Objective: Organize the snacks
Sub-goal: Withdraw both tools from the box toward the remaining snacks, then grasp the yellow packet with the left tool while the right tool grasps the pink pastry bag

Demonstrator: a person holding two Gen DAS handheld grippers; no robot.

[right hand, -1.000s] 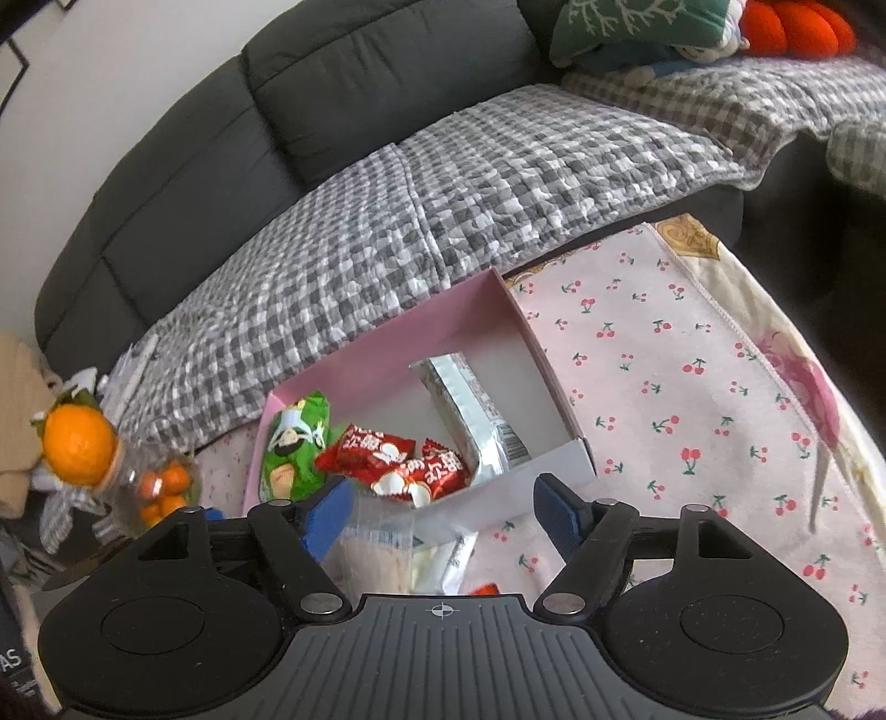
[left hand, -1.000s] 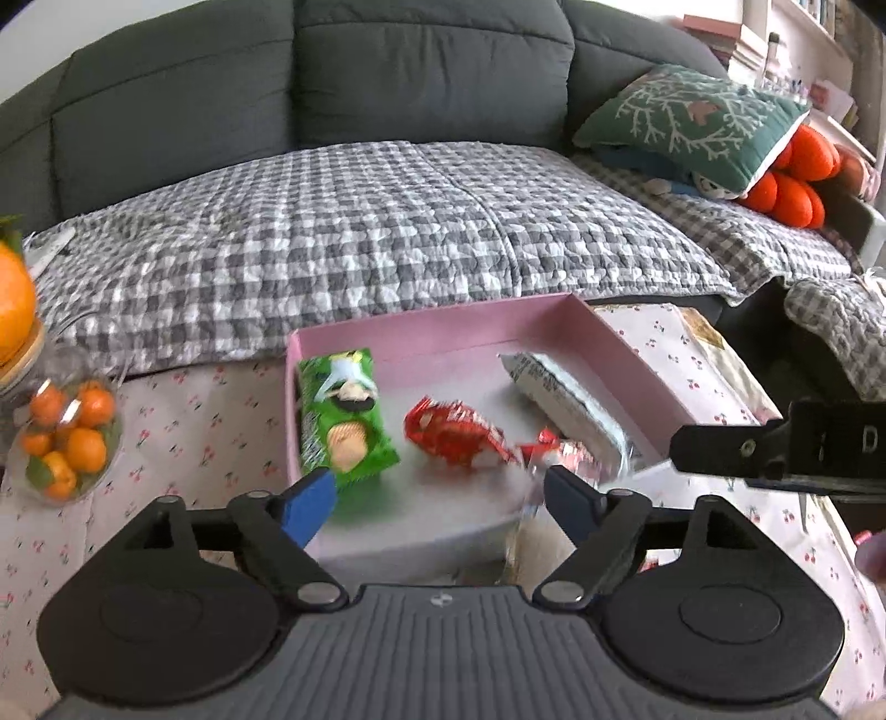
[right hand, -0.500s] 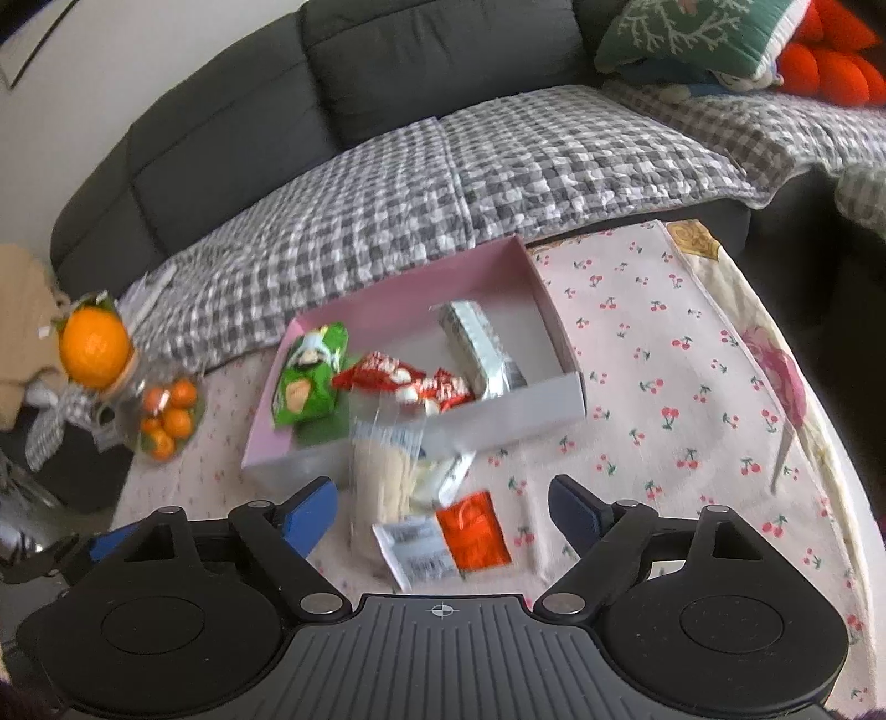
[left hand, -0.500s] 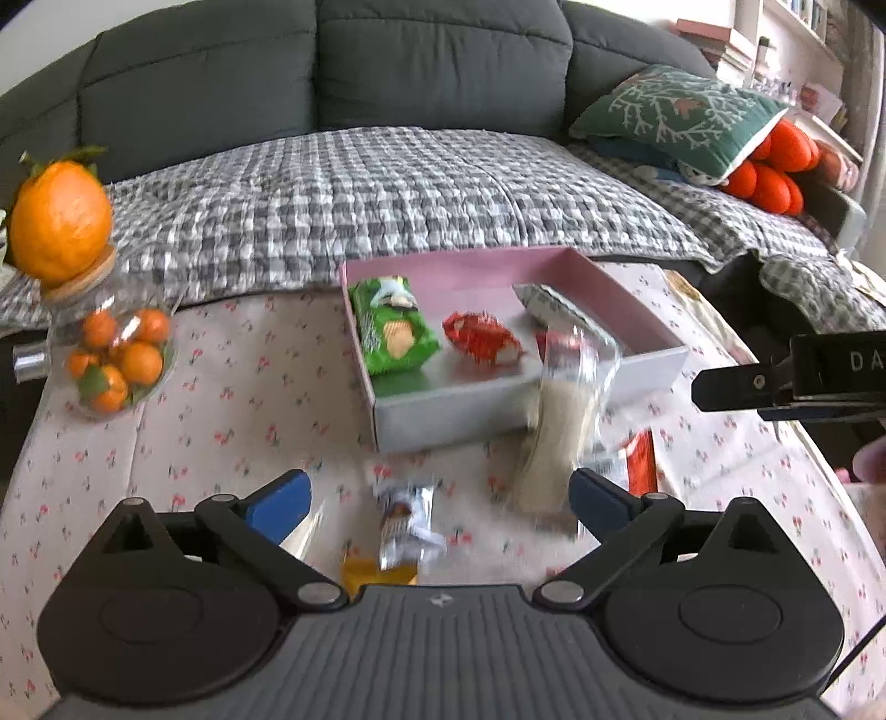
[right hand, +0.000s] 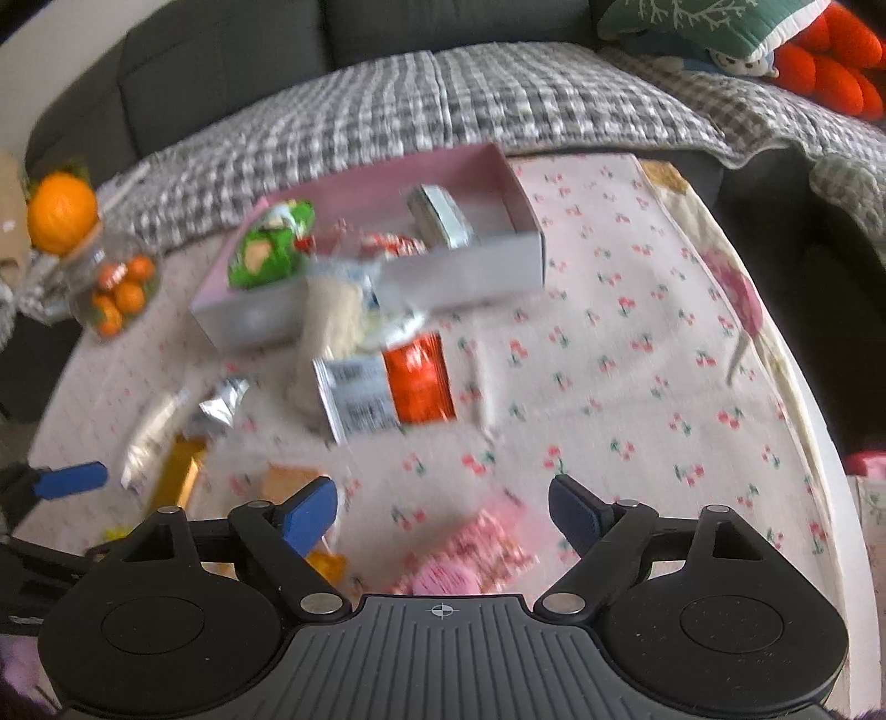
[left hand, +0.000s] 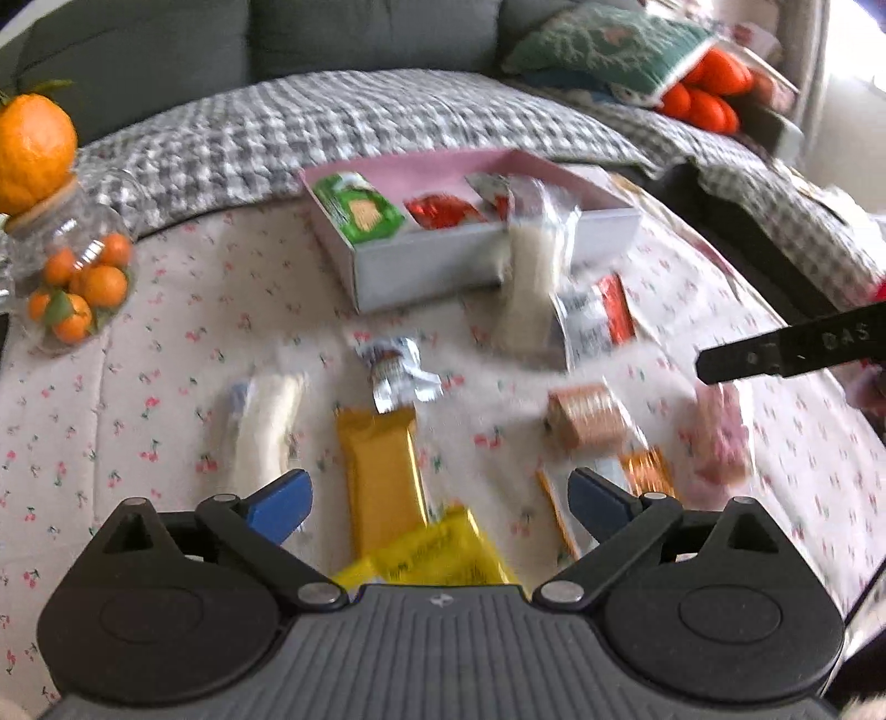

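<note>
- The left gripper (left hand: pixel 440 501) hangs over the tabletop (left hand: pixel 166 343), its jaws wide apart after just opening, with nothing clamped; a gold bar (left hand: pixel 382 471) and a yellow packet (left hand: pixel 443 548) lie on the cloth below the gap.
- The right gripper (right hand: pixel 443 512) also has its jaws apart, just opened wider, empty, above a pink packet (right hand: pixel 465 559).
- The pink box (left hand: pixel 470 260) sits at the far side of the tabletop, near the sofa (left hand: pixel 332 33). Inside it, left to right: a green packet (left hand: pixel 360 213), a red packet (left hand: pixel 443 213) and a silver packet (right hand: pixel 440 221).
- A clear bag (left hand: pixel 534 277) of pale snacks leans against the box's near wall.
- Just right of that bag lies a white-and-red packet (right hand: pixel 387 387).
- Loose on the cloth nearer the grippers: a silver wrapper (left hand: pixel 396 374), a white bar (left hand: pixel 266 426) and a brown biscuit pack (left hand: pixel 587 423).
- A glass jar (left hand: pixel 77 282) of small oranges stands far left.
</note>
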